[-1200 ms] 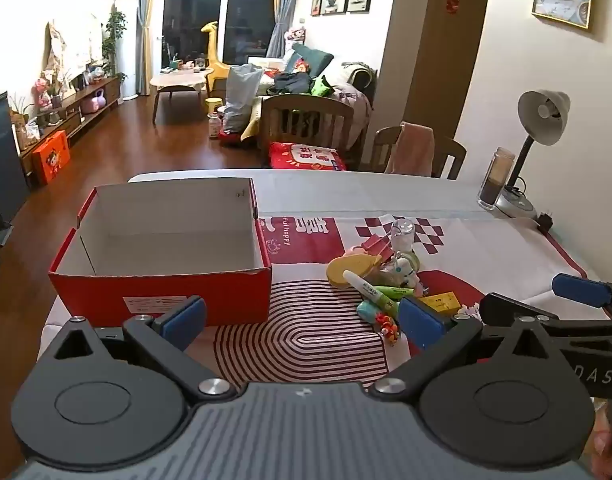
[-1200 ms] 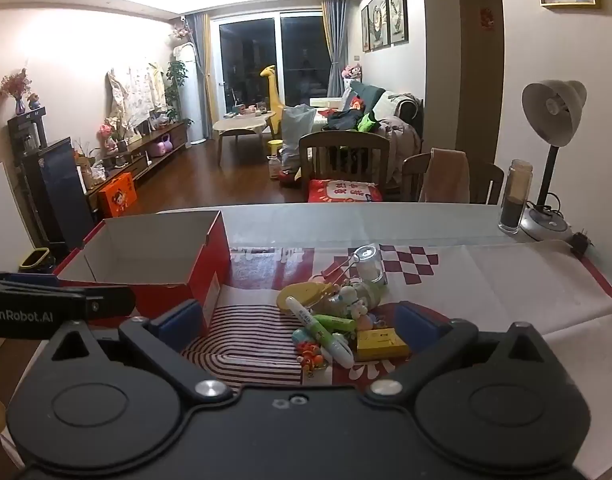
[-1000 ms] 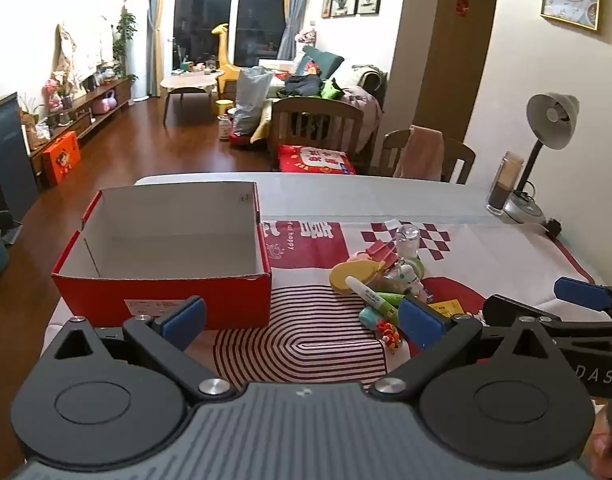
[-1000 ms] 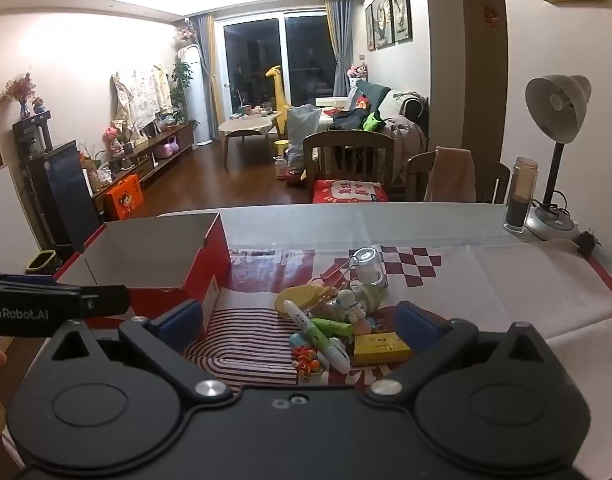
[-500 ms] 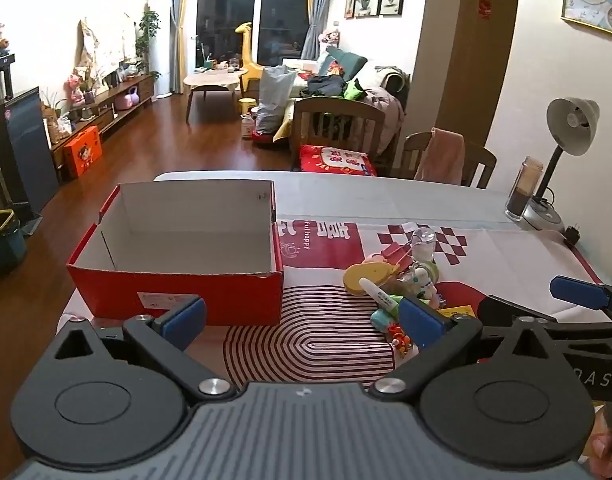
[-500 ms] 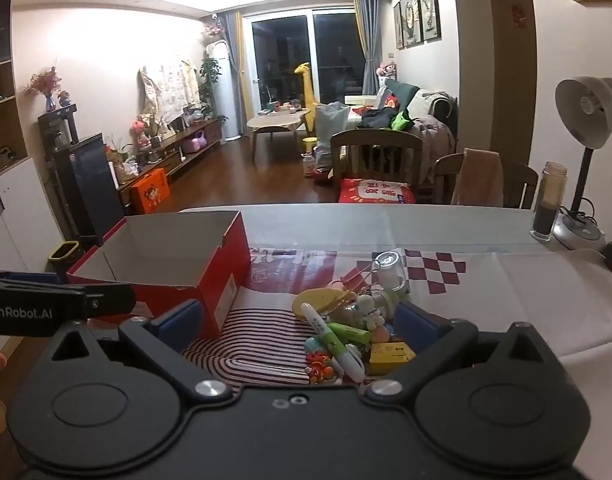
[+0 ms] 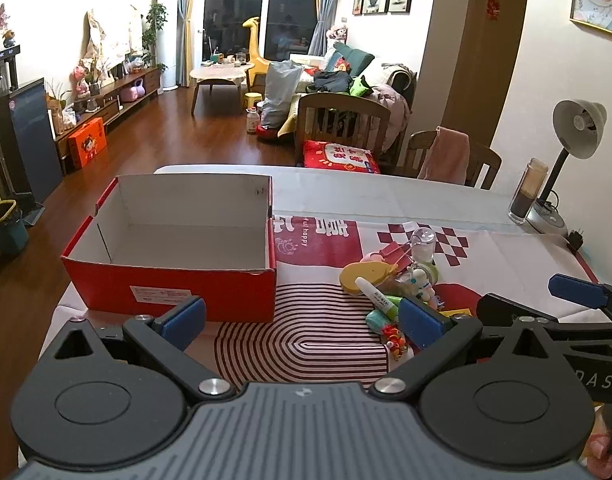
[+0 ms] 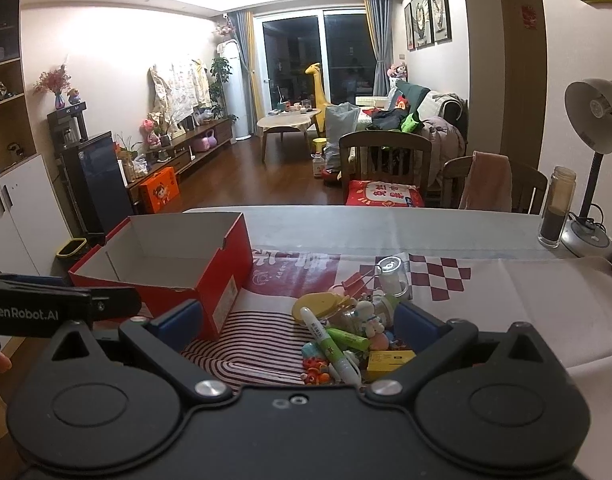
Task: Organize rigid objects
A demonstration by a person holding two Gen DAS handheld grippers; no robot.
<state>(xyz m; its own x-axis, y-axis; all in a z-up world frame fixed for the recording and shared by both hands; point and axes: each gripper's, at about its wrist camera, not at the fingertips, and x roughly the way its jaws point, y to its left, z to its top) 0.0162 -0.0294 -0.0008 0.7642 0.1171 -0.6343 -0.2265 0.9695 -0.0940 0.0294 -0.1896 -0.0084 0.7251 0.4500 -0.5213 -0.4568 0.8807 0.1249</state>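
Two handheld grippers are hovering over a dining table (image 7: 406,200) spread with a red-and-white patterned cloth (image 7: 306,332), both with fingers spread wide apart and gripping nothing. The left gripper (image 7: 302,318) is facing twelve o'clock, its blue pads framing the striped part of the cloth, while the right gripper (image 8: 298,322) is looking out over a heap of small toys.

In the left wrist view, an open red shoebox (image 7: 174,240) is sitting at about ten o'clock, its long axis running across the frame, its white interior showing nothing inside. The toy pile (image 7: 394,280) is lying to the box's right, apart from it, at about one o'clock.

In the right wrist view, a white-and-green marker pen (image 8: 330,344) is resting on the heap with its long axis running from eleven o'clock down to five o'clock, white capped end toward the box. A yellow disc-shaped toy (image 8: 318,306) is sitting just beyond it, a small clear jar (image 8: 392,276) is standing at the heap's far edge, a white figurine (image 8: 368,316) is nestling in the middle, and a yellow block (image 8: 388,360) is lying at the near right

A desk lamp (image 8: 594,152) and a tall glass bottle (image 8: 556,212) are standing at two o'clock
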